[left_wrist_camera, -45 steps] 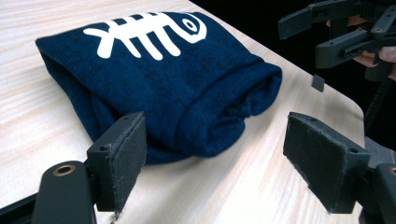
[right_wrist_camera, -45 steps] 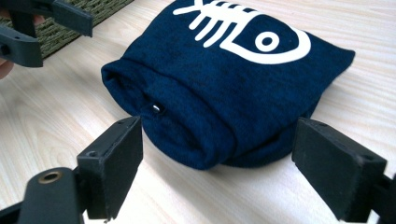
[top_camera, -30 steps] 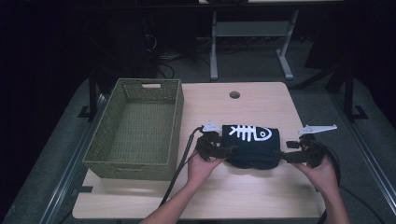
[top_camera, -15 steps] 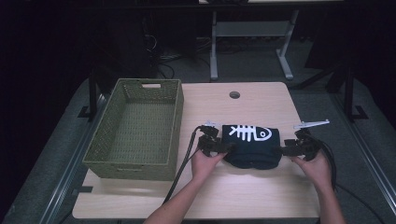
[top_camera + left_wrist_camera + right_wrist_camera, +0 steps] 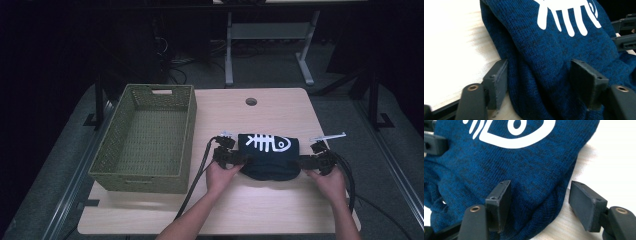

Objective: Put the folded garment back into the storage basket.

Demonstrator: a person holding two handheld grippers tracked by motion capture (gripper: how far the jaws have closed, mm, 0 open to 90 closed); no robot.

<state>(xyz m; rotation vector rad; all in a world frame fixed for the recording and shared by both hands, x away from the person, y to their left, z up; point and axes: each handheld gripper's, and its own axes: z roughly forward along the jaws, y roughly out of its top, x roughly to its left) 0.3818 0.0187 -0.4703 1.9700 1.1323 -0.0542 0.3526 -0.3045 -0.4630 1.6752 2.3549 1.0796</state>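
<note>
- dark blue knitted fabric, a folded garment with a white fish-skeleton print (image 5: pixel 269 154), is lying on the pale wooden table (image 5: pixel 260 210), near the front edge and right of the middle.
- we are holding the left gripper (image 5: pixel 238 159) at the garment's left end and the right gripper (image 5: pixel 304 162) at its right end, one hand behind each.
- in the left gripper view we are seeing the left gripper (image 5: pixel 541 85) with its jaws spread apart and a thick fold of the blue knit (image 5: pixel 554 50) bulging between them; one pad (image 5: pixel 499 80) is sitting against the fold's edge by the bare table (image 5: pixel 451 50), the other is resting on the cloth.
- in the right gripper view the right gripper (image 5: pixel 541 202) is likewise standing wide, one pad (image 5: pixel 500 200) lying on the knit (image 5: pixel 499 165), the other over the bare table (image 5: pixel 614 157) just beside the garment's rounded edge.
- a green woven rectangular basket (image 5: pixel 186 125) is sitting on the left of the table, just beside the left gripper, with black cables (image 5: pixel 197 175) trailing past its corner.
</note>
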